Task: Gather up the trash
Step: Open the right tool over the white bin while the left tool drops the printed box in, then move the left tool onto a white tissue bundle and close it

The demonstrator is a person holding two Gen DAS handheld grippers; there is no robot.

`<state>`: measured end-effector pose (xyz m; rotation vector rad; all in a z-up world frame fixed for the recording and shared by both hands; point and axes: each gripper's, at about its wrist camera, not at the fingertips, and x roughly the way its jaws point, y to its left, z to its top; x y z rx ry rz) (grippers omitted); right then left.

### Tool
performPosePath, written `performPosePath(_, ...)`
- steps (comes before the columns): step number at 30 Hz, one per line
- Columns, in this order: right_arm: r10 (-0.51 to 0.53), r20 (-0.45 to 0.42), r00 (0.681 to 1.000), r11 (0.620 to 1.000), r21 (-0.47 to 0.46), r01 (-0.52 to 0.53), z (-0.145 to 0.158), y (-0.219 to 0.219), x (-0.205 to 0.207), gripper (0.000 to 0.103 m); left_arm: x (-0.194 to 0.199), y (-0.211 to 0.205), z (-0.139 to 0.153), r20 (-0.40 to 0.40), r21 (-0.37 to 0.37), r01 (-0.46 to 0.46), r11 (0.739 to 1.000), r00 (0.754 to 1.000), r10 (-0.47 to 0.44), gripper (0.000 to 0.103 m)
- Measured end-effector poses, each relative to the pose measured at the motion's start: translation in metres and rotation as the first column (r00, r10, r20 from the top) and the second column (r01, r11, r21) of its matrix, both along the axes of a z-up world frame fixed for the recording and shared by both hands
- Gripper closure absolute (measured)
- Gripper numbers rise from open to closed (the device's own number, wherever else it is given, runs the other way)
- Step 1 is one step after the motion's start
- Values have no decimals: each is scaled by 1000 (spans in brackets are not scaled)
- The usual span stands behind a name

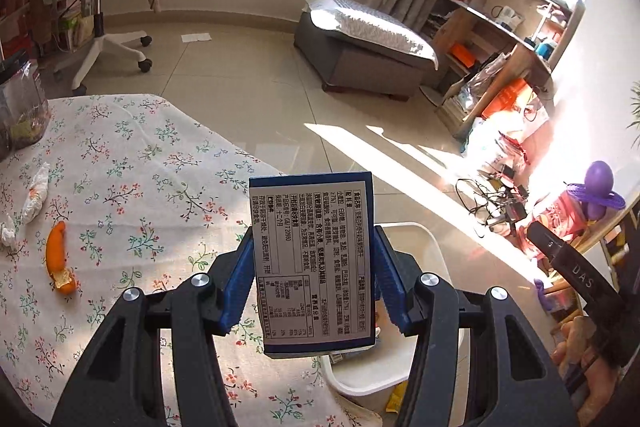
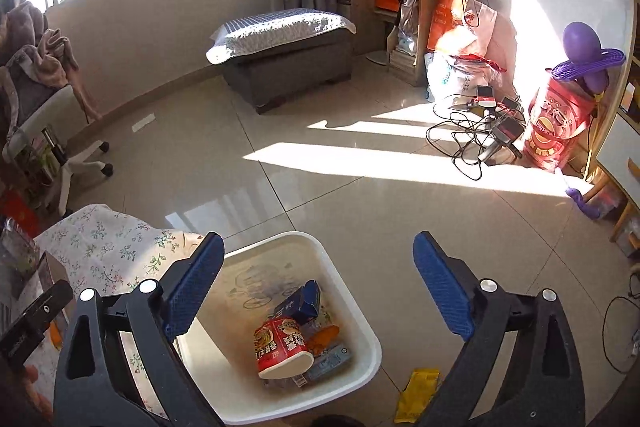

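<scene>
The left tongs [image 1: 314, 279] are squeezing a blue box [image 1: 314, 263], holding it just above the white bin [image 1: 404, 371]. The right tongs [image 2: 318, 287] are hanging wide apart over that bin [image 2: 352, 311].

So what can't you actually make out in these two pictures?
- Blue box: front hidden; left wrist view shows only its label side, print too small to read.
- White bin: contents mostly blocked by the box and left gripper.
- Yellow wrapper: partly behind the open right gripper, label unreadable.
- Clear container: cut off by the image edge.
</scene>
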<state>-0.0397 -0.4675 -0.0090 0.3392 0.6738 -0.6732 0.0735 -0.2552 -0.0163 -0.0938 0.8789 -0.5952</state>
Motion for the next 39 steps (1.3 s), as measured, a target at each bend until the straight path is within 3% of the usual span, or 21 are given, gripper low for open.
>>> performPosePath(6, -77, 14, 997, 996, 35, 76, -4, -28, -19, 8, -16, -52, -20, -36, 2, 141, 990, 989, -141, 48)
performPosePath(8, -89, 11, 996, 995, 47, 88, -7, -35, -21, 8, -21, -62, -25, -43, 11, 180, 984, 983, -180, 42)
performPosePath(9, -91, 10, 996, 995, 50, 90, -8, -37, -22, 8, -22, -65, -26, -45, 16, 192, 981, 981, -191, 33)
performPosePath(10, -91, 9, 996, 995, 51, 91, -9, -37, -22, 8, -23, -66, -26, -42, 21, 195, 981, 980, -194, 29)
performPosePath(12, -87, 6, 996, 995, 48, 86, -9, -36, -20, 8, -23, -64, -26, -38, 35, 190, 981, 981, -189, 29)
performPosePath(20, -2, -22, 1000, 1000, 5, 2, -7, 0, 4, 7, -8, -30, -11, 51, 136, 29, 990, 998, -37, 29)
performPosePath(27, 102, -39, 994, 994, -26, -103, -2, 52, 37, 7, 10, 22, -6, 61, 169, -95, 981, 994, 86, 25)
performPosePath(33, 199, -52, 979, 979, -37, -201, -3, 106, 69, 7, 26, 74, -10, 53, 211, -194, 958, 981, 187, 25)
performPosePath(39, 276, -58, 959, 960, -20, -278, -8, 156, 98, 7, 44, 137, -18, 20, 246, -304, 920, 951, 309, 25)
